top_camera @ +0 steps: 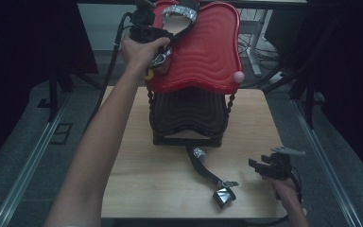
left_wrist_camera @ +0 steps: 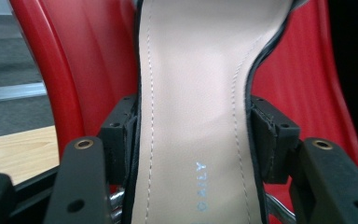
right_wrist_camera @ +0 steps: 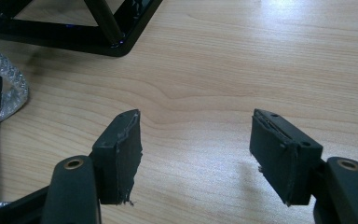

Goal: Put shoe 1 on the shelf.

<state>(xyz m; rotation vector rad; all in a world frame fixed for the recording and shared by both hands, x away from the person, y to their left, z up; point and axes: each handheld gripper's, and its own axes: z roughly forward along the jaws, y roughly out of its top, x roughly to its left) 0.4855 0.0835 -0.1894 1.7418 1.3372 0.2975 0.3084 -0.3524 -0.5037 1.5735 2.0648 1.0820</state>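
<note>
The left claw (top_camera: 163, 40) is closed on a black high-heeled sandal with a beige insole and a glittering silver strap (top_camera: 179, 19). In the left gripper view both pads (left_wrist_camera: 121, 140) press against the edges of the insole (left_wrist_camera: 193, 116), pinching the sandal across its narrow waist. The sandal sits at the far left corner of a red ribbed plastic tray (top_camera: 208, 52), the upper tier of a two-tier stand. Its long axis runs from the claw toward the far edge of the counter, strap end farthest away. Its heel is hidden behind the left hand (top_camera: 142, 49).

The lower tier (top_camera: 189, 113) is dark and ribbed; its contents cannot be made out. The black base frame (top_camera: 189, 140) stands on the light wooden counter (top_camera: 137, 165), toward the far edge.

A second matching black sandal (top_camera: 210, 172) lies on its side on the counter. Its long axis runs diagonally from the stand base toward the near right corner, silver strap (top_camera: 199, 152) nearest the stand. Its near end is too dark to identify.

The right claw (top_camera: 260, 166) is spread wide, holding nothing, just above the counter near the right edge. In the right gripper view the second sandal's strap (right_wrist_camera: 7, 77) is cut off at the left border.
</note>
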